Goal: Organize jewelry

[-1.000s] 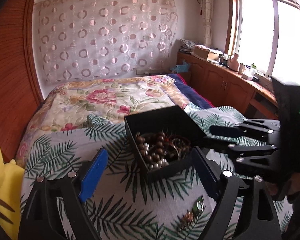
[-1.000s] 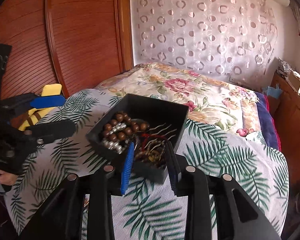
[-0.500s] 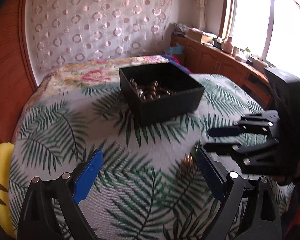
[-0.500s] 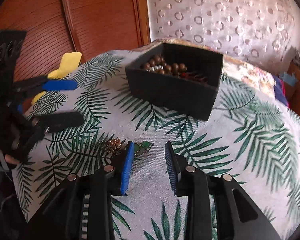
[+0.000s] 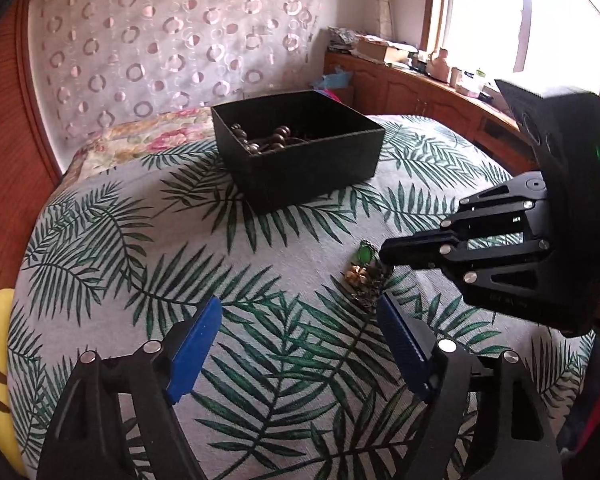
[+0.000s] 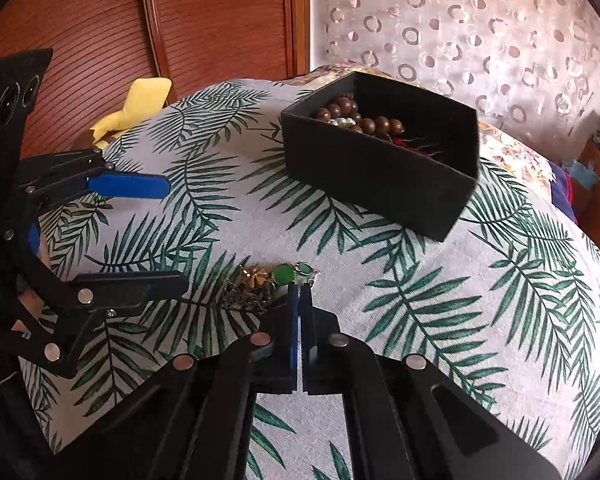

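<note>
a: where's the jewelry sitting?

b: a small loose cluster of jewelry (image 6: 274,282) lies on the bed's palm-leaf cover (image 6: 440,280), well in front of the black box (image 6: 376,172). there's a gold flower-shaped piece (image 6: 255,276), a green stone (image 6: 283,274) beside it, and some darker chain under them that's too small to read.

a: and the box?

b: open on top, farther back on the same cover, with brown wooden beads (image 6: 364,120) and a few pale ones inside. from the left wrist view you see the same box (image 5: 300,156) with the beads against its left wall.

a: what's the right claw (image 6: 300,294) doing?

b: its blue pads are pressed together, tips right at the near edge of the green stone. whether a bit of the piece is pinched between them, i can't tell; the tips cover that spot.

a: the left claw (image 5: 300,320)?

b: spread wide and closing, nothing between the pads. the cluster (image 5: 362,274) lies just beyond its right fingertip. in that view the right claw (image 5: 384,254) comes in from the right, tips touching the cluster.

a: anything else?

b: a yellow cloth (image 6: 136,100) at the bed's far left edge, against the wooden panel.
</note>
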A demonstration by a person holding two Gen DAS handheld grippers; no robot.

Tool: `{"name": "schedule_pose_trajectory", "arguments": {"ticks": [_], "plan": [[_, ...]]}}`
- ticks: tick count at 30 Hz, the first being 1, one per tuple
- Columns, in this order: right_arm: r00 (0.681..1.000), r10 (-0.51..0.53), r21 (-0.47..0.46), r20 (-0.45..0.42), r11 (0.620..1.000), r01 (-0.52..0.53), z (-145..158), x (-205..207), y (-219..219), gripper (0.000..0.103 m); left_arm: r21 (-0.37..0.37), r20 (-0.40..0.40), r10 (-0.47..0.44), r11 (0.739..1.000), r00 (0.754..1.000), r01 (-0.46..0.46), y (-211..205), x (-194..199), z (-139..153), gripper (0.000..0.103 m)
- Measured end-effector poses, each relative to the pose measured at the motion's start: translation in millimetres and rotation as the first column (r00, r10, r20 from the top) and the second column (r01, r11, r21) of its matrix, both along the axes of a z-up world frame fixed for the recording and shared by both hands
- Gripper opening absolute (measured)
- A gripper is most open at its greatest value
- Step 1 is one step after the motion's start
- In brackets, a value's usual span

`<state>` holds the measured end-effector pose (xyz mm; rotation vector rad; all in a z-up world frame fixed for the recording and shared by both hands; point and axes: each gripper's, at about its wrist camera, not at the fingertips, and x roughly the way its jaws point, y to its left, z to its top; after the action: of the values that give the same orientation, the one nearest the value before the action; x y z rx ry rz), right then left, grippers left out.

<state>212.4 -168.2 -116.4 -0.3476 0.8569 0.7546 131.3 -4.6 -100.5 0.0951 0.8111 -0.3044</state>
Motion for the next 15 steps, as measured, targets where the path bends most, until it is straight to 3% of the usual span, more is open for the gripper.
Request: {"name": "schedule_pose_trajectory", "arguments": {"ticks": [3, 8, 12, 15], "plan": [[0.999, -0.019, 0.033, 0.027, 0.999, 0.018, 8.2, -0.5, -10.9, 0.001, 0.008, -0.005, -0.018, 1.000, 1.000, 0.018, -4.4, -0.3, -2.1, 0.073], [0.995, -0.037, 0.055, 0.095, 0.998, 0.032, 29.1, -6.3, -24.0, 0.001, 0.005, -0.018, -0.030, 1.000, 0.999, 0.030, -10.4, 5.7, -3.9, 0.055], [0.991, -0.044, 0.078, 0.127, 0.996, 0.034, 48.0, -11.5, -36.2, 0.001, -0.032, -0.019, -0.050, 0.998, 0.999, 0.050, -15.9, 13.4, -1.3, 0.049], [0.988, -0.047, 0.091, 0.149, 0.995, 0.033, 60.5, -17.4, -44.1, 0.002, -0.029, -0.029, -0.064, 0.998, 0.998, 0.063, -23.8, 20.6, -4.4, 0.038]]}}
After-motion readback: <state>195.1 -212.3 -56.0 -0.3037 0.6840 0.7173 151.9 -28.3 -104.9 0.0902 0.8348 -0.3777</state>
